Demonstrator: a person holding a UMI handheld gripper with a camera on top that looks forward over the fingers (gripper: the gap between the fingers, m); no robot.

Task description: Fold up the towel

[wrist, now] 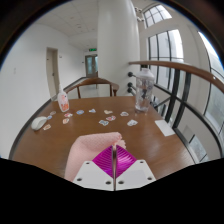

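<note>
Fingers of the gripper [117,172] sit at the bottom centre of the frame with their magenta pads [108,160] drawn close together, only a thin dark seam between them. A pale, peach-coloured towel [88,154] lies just ahead and to the left of the fingers on the round wooden table [60,135]; its near edge runs in beside the left pad, but whether any cloth is pinched between the pads cannot be made out.

Beyond the towel the middle of the table is scattered with small white and pale items [104,121], too small to name, lying apart from one another. At the far left edge of the table rests a white, rounded object [40,123], and behind it, upper left of the table, stands a small carton-like box [63,101] with a reddish base. Toward the upper right of the table stands a clear plastic jug [143,91], upright, with a flat white sheet [164,127] lying on the table nearer the right edge.

A wooden chair back [92,84] rises behind the far rim of the table. A white column [118,45] stands behind it in the upper centre, and tall windows [172,50] fill the upper right.
</note>
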